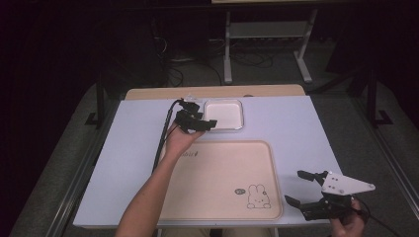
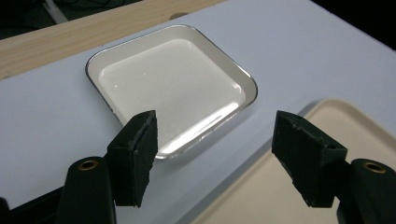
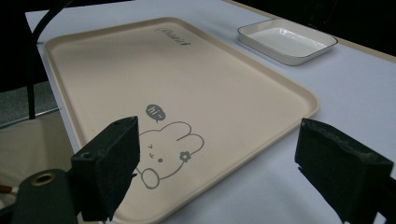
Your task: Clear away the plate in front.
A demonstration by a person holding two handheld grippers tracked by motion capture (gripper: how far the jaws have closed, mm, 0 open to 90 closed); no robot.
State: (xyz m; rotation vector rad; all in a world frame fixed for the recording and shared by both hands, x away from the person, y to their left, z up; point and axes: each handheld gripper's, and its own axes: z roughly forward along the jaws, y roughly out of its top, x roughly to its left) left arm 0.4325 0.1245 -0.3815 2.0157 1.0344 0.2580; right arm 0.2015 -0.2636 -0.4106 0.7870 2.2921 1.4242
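Two things are lying on the bench [image 1: 296,123] — the big beige tray [image 1: 217,182], then the small white dish [image 1: 223,114] just beyond it. The left claw [image 1: 203,123] is gaping at the dish's near rim; it should straddle that rim squarely — the right claw [image 1: 296,187] is idling agape.

white square dish [image 2: 170,86] with a thin dark rim line, glossy inside; beige tray [image 3: 154,84] printed with a grey outline rabbit [image 3: 166,151], a small dark speech bubble above it and dark lettering at the far end; table cover [image 1: 276,118] pale lavender-blue, with a light wood strip [image 1: 212,92] along its far edge; left gripper [image 2: 215,140] black with brass-coloured screw eyes; right gripper [image 1: 301,187] black, topped by a pale grey plate.
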